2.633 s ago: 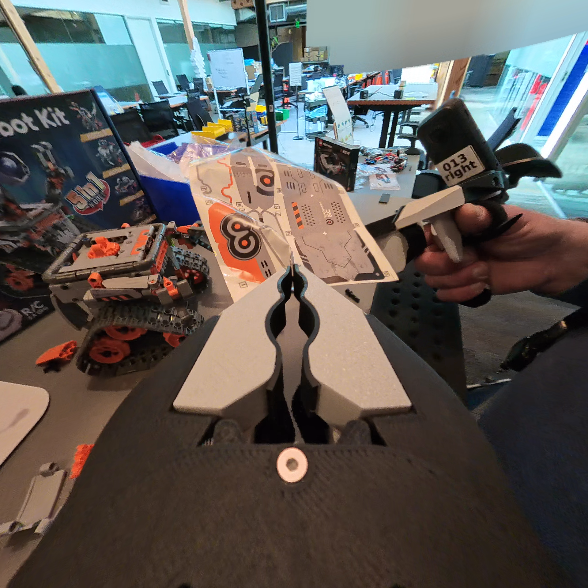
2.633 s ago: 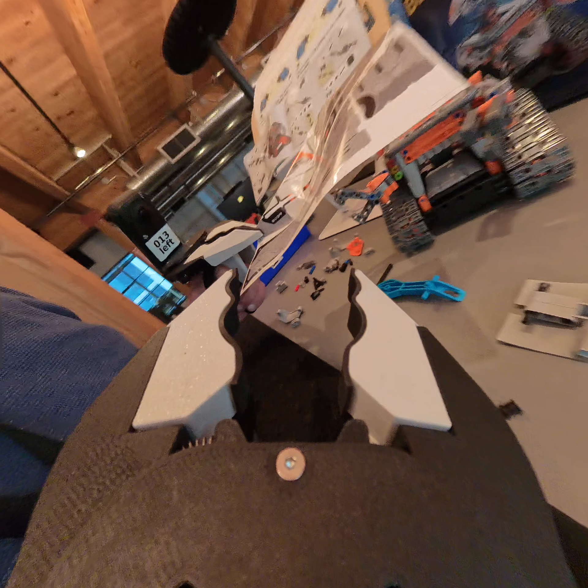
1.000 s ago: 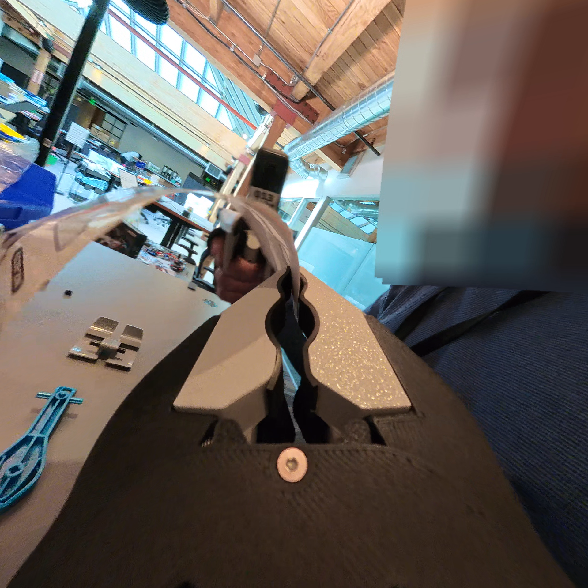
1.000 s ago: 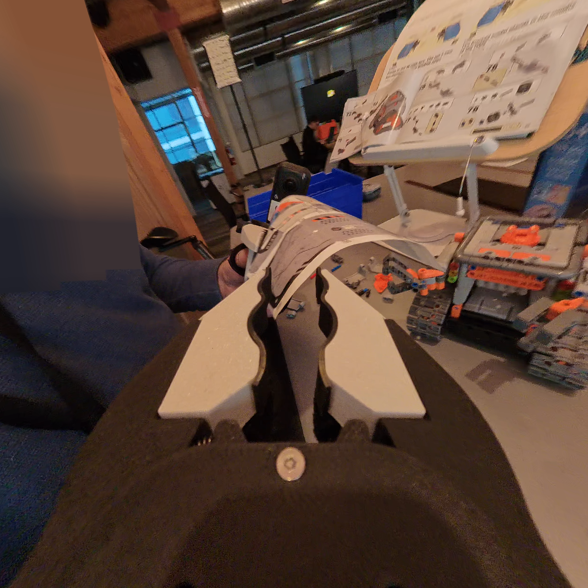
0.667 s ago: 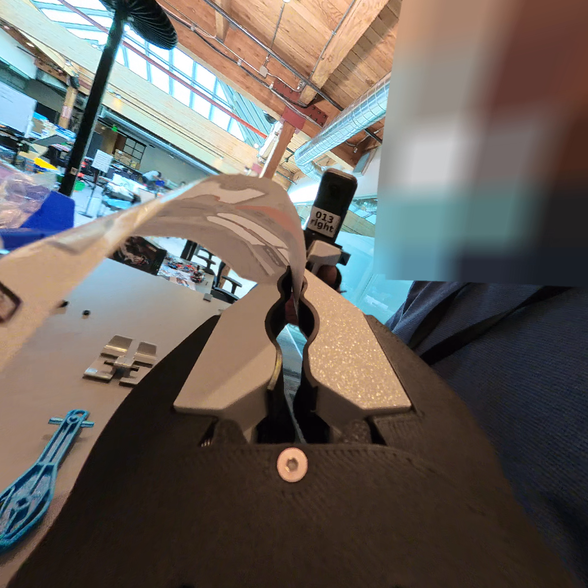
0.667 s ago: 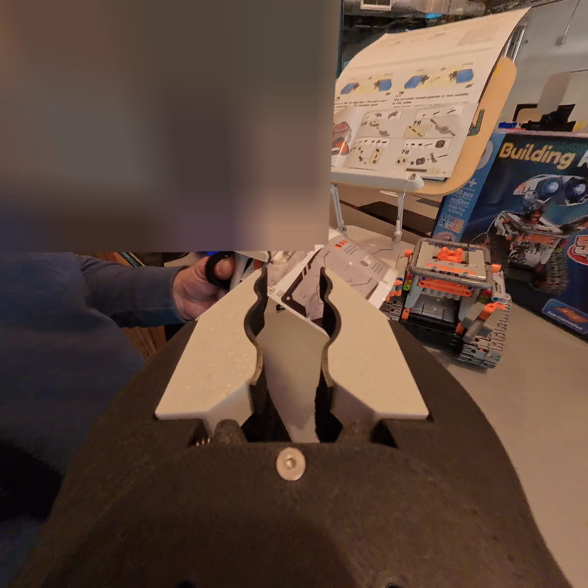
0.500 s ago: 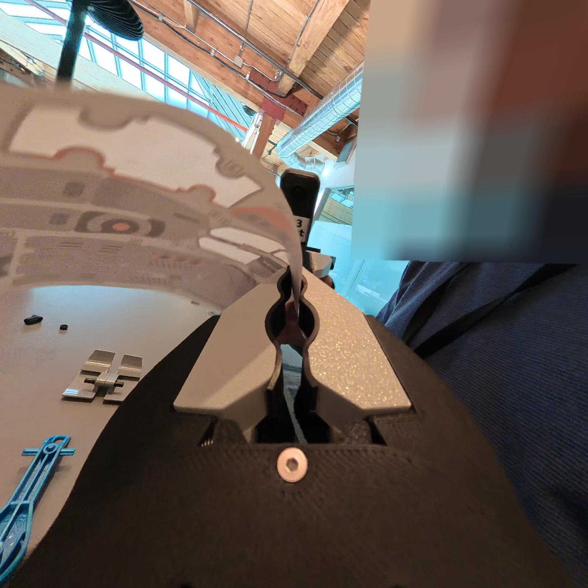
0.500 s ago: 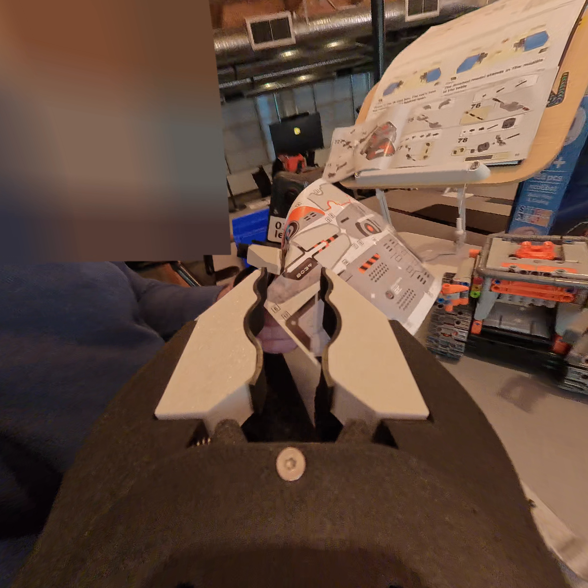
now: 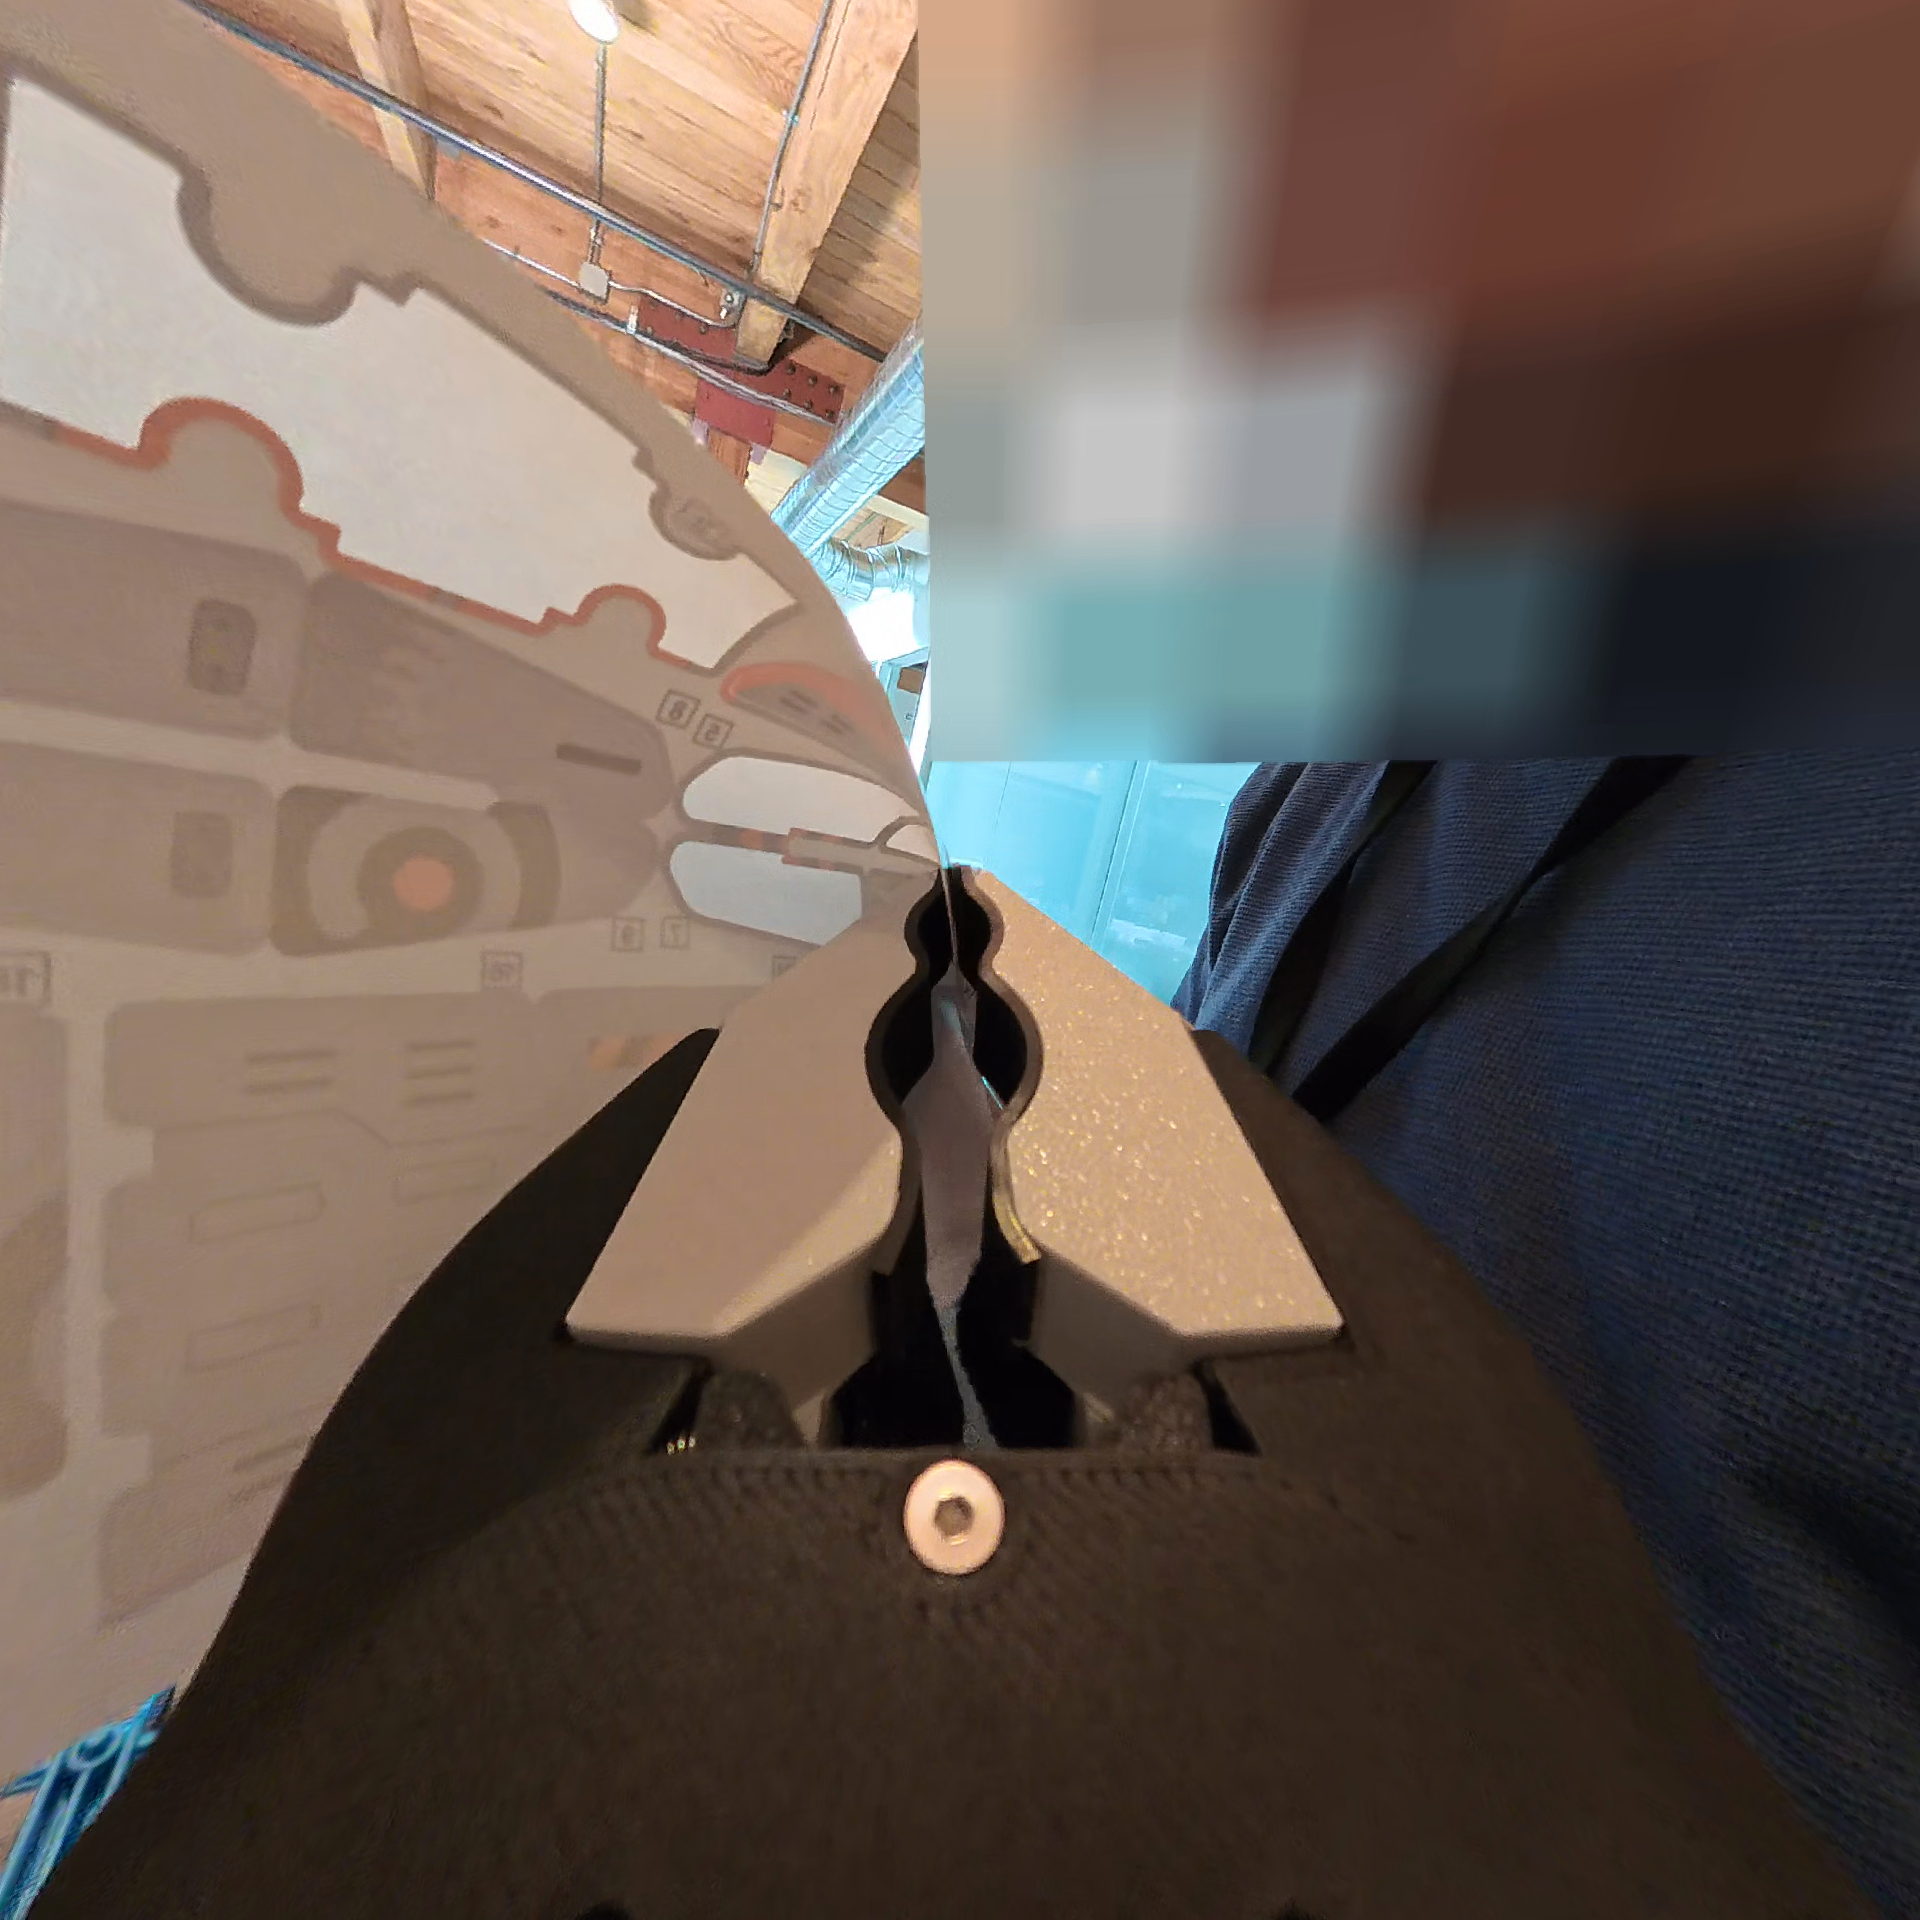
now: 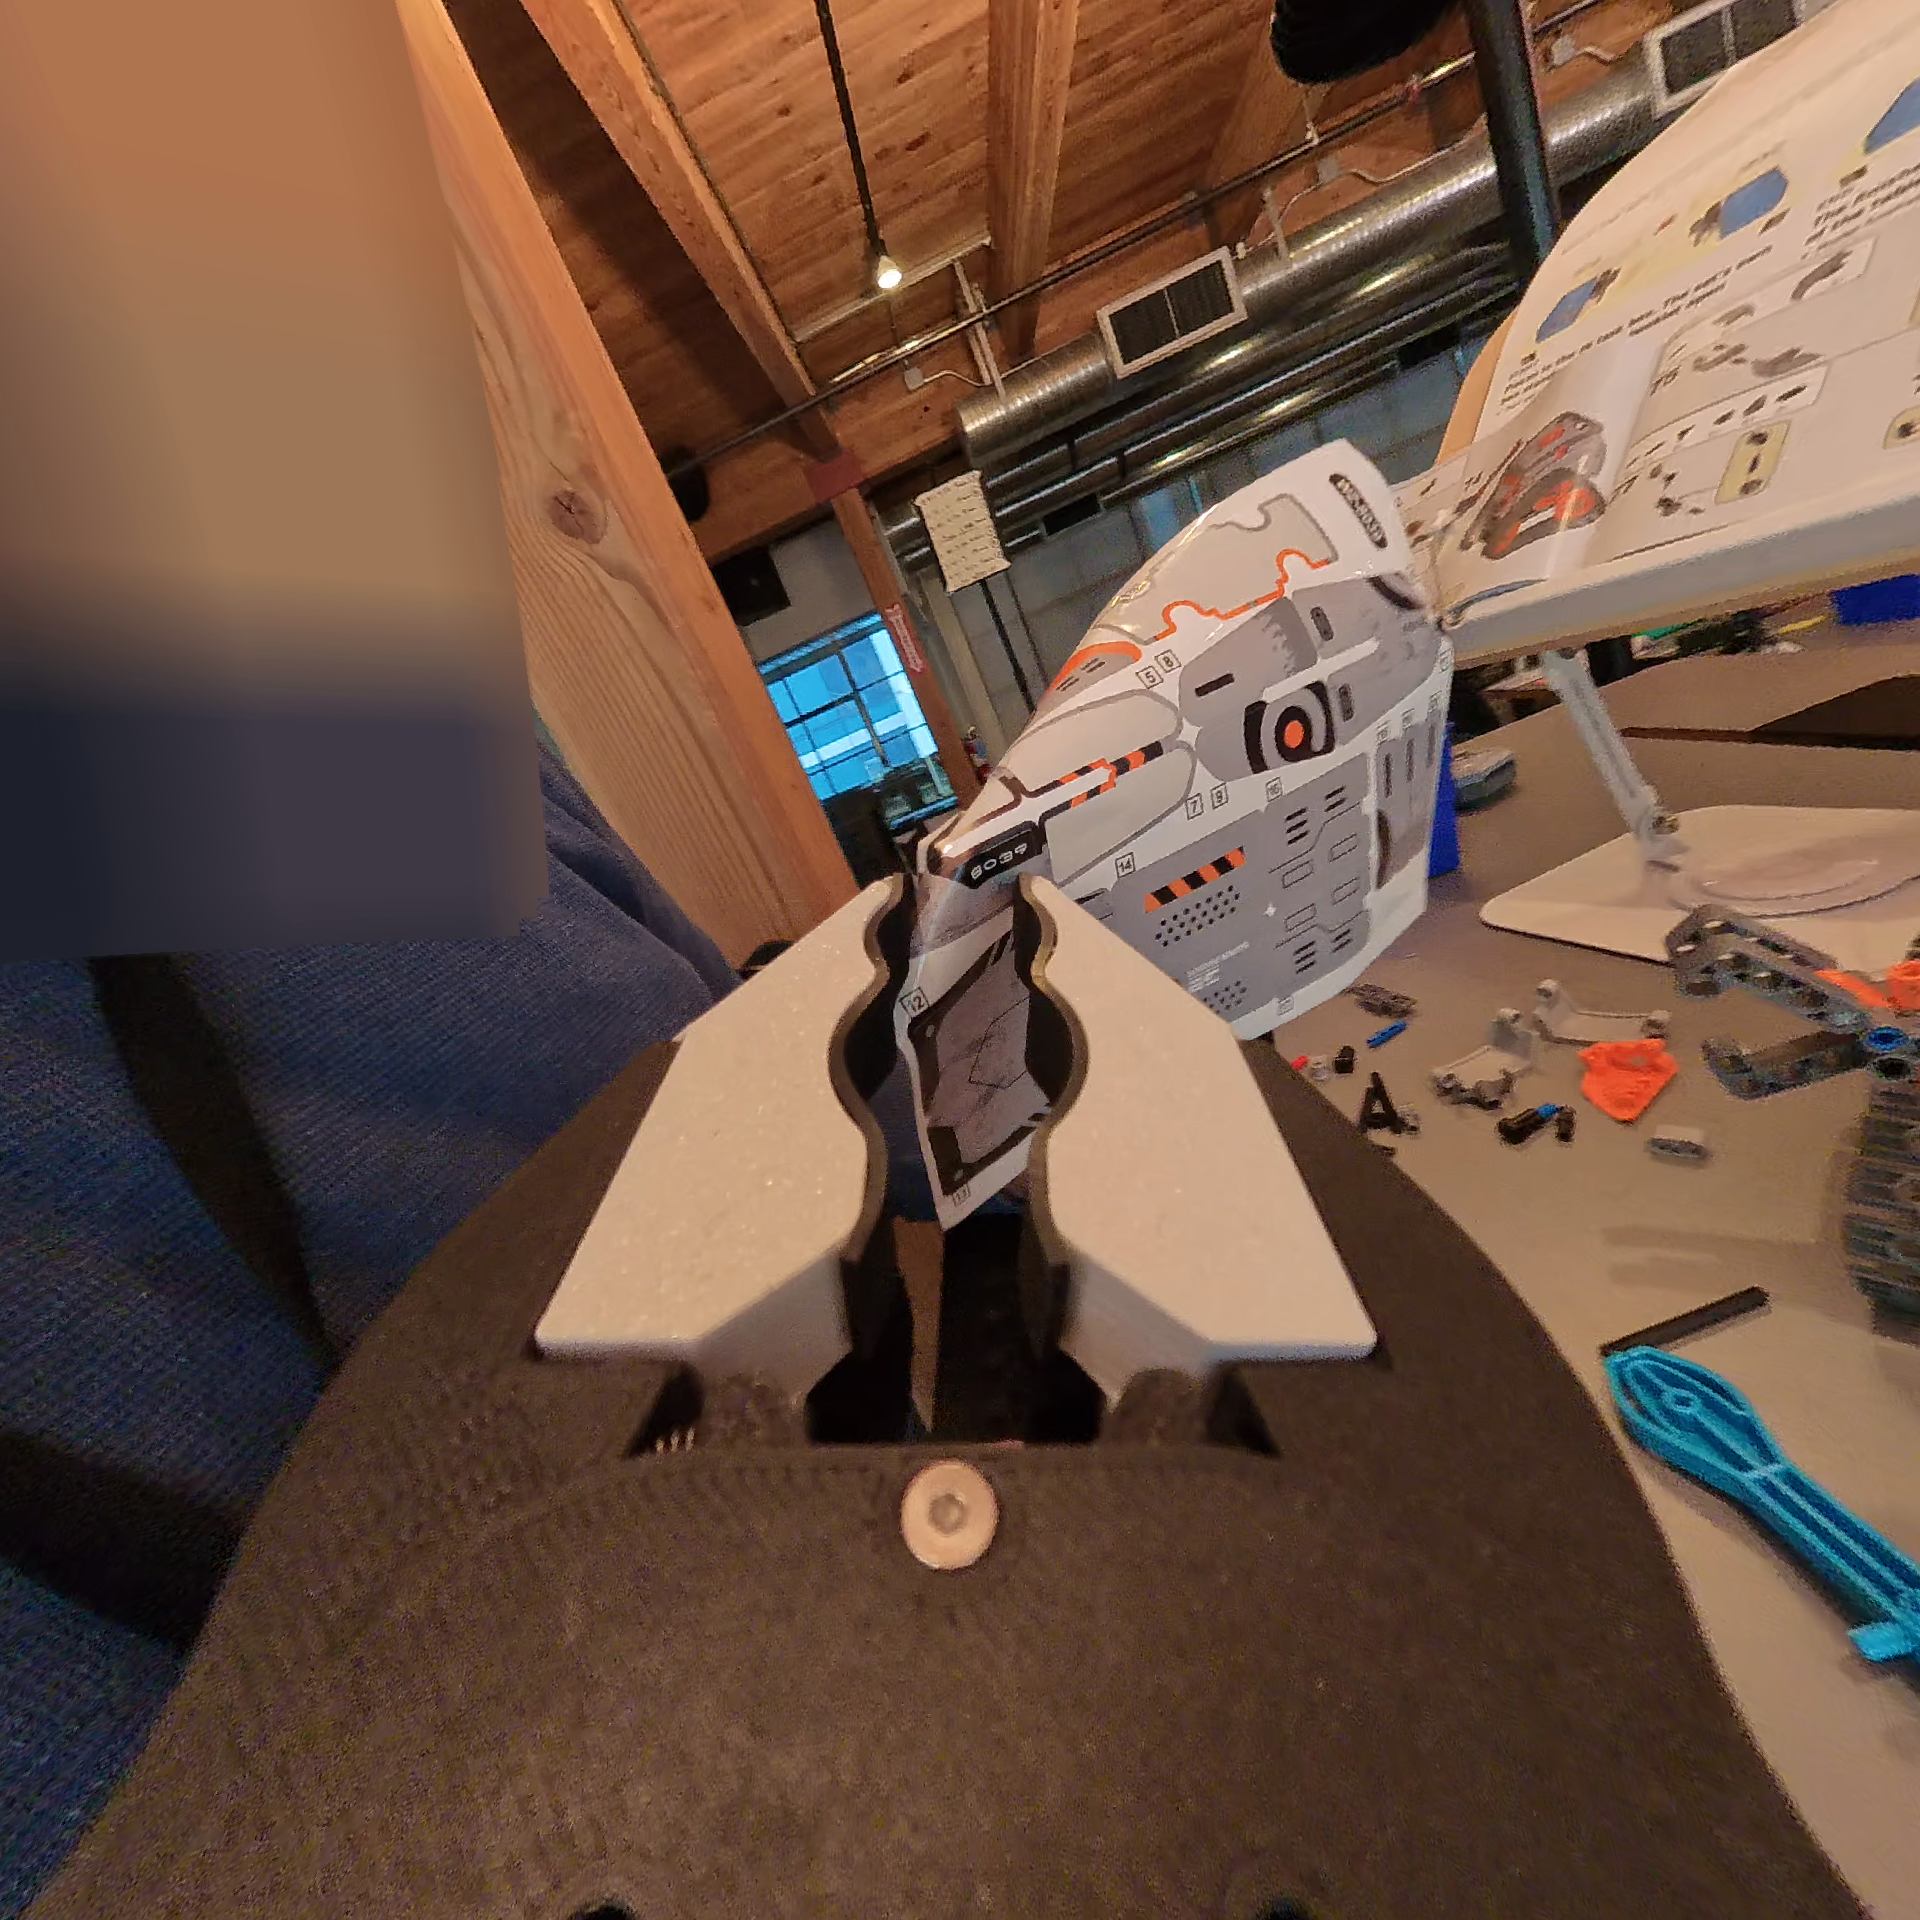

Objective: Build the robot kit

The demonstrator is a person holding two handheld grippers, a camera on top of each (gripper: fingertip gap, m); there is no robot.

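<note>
In our left gripper the two grey fingers are pressed together on the edge of a sticker sheet, which curls up and away to the left and fills that side of the left wrist view. This gripper tilts upward, toward the wooden ceiling and a blue sleeve close on its right. A bit of a blue plastic tool shows at the lower left corner.

Our right gripper also points up and slightly left, its fingers standing a little apart with a corner of the same sticker sheet hanging between them; we cannot tell whether they actually pinch it. The sheet bows out to the right above the grey bench.

On the bench just right of this gripper lies the blue plastic tool. Farther off sit scattered small building pieces, and beyond them a white stand carries an open instruction booklet.
</note>
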